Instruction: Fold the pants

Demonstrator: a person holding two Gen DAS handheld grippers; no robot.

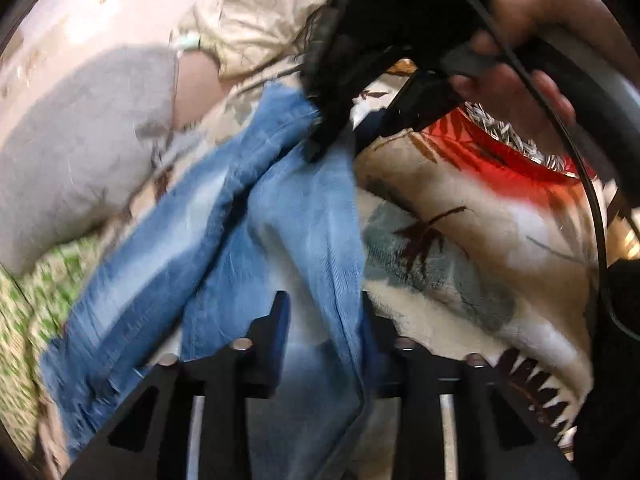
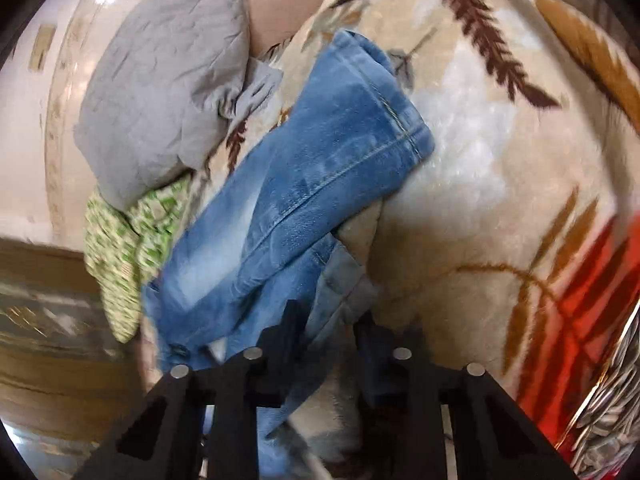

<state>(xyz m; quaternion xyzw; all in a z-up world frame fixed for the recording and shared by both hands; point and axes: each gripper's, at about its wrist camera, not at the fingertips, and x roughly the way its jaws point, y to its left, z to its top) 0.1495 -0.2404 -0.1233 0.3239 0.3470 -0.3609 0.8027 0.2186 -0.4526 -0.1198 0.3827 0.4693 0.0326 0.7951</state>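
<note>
Left wrist view is showing the left gripper (image 1: 322, 312) pinching faded blue denim pants (image 1: 256, 216), which are lying on a plush leaf-print blanket (image 1: 460, 240) beside a grey quilted cushion (image 1: 80, 140). Right wrist view is showing the right gripper (image 2: 328, 320) nipping the denim's edge. Judging by this, both are gripping for a fold; lifting together evenly comes next.

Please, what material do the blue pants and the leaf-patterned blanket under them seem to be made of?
The blue pants look like denim: faded blue weave, stitched seams and a hemmed cuff. The blanket looks like soft plush or fleece, probably synthetic: a fuzzy, slightly shiny pile with printed brown leaves. The grey cloth beside them appears to be thin, creased woven fabric; its fibre is unclear.
</note>
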